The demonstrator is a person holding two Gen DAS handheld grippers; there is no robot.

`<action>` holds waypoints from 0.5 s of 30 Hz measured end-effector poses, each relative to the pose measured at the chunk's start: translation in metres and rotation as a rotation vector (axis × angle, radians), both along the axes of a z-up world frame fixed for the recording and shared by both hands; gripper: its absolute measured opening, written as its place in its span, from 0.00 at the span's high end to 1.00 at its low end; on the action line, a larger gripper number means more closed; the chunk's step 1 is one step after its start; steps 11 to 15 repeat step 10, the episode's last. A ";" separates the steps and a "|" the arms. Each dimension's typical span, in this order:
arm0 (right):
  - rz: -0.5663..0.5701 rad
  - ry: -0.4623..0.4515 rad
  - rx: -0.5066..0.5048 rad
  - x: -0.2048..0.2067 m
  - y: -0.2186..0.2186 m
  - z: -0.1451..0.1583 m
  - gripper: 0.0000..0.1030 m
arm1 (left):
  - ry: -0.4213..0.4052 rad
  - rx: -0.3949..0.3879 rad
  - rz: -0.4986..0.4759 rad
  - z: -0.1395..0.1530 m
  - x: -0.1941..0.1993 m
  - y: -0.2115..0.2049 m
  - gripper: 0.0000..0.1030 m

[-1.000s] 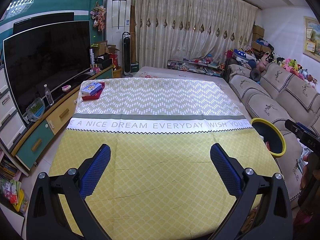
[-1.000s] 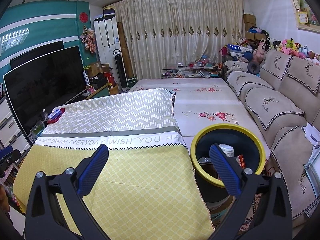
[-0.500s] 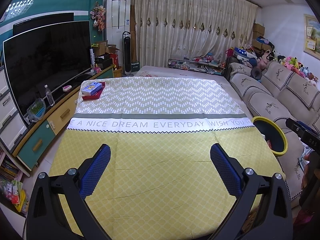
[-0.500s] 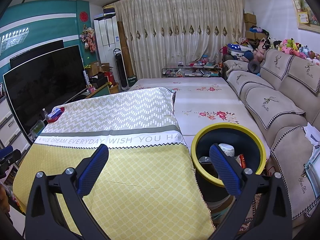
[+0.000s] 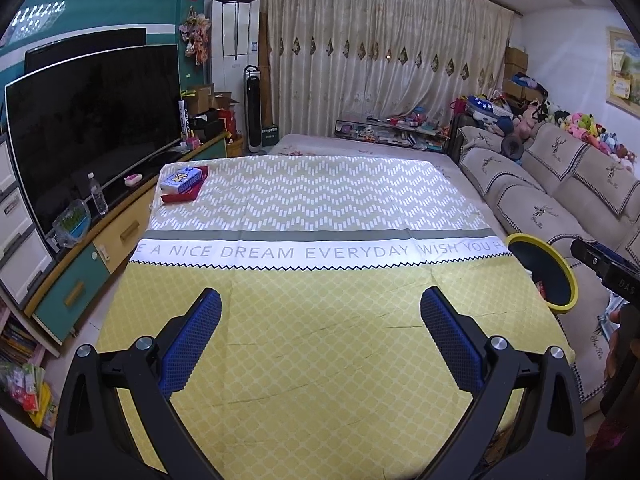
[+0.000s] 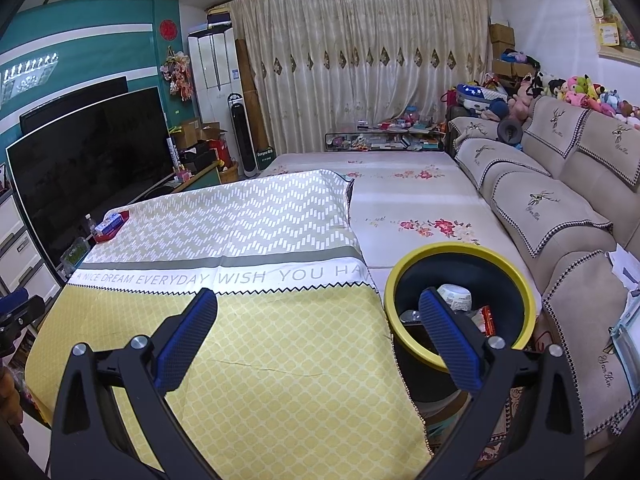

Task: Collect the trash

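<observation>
1. Left gripper: jaws spread wide, nothing between the blue pads, hovering over the yellow lattice-print cloth covering the table.
2. Right gripper: same, wide apart and empty, at the cloth's right edge.
3. Round dark bin with yellow rim stands just beside that edge. Inside: a white cup-like container, an orange-red wrapper, plus something I can't identify.
4. Cloth looks clear of loose trash. The only items are a blue-and-white box on a red tray at the far-left corner; can't tell if that's trash.
5. Judgement: collection looks mostly done. If the box goes, use the left gripper, keep the jaws wide, and close across its short sides.
</observation>
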State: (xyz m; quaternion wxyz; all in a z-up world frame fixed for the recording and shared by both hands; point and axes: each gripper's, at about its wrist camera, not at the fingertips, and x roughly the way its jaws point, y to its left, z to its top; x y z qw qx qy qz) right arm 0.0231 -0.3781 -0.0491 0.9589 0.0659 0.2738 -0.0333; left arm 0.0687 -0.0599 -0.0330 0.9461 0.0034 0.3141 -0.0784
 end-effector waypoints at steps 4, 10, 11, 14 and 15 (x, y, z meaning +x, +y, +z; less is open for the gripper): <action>0.025 0.007 -0.013 0.012 0.004 0.004 0.07 | 0.062 -0.019 -0.020 0.000 0.029 0.003 0.05; 0.098 0.028 -0.056 0.072 0.027 0.011 0.07 | 0.111 -0.017 0.043 -0.013 0.113 0.019 0.05; 0.098 0.028 -0.056 0.072 0.027 0.011 0.07 | 0.111 -0.017 0.043 -0.013 0.113 0.019 0.05; 0.098 0.028 -0.056 0.072 0.027 0.011 0.07 | 0.111 -0.017 0.043 -0.013 0.113 0.019 0.05; 0.098 0.028 -0.056 0.072 0.027 0.011 0.07 | 0.111 -0.017 0.043 -0.013 0.113 0.019 0.05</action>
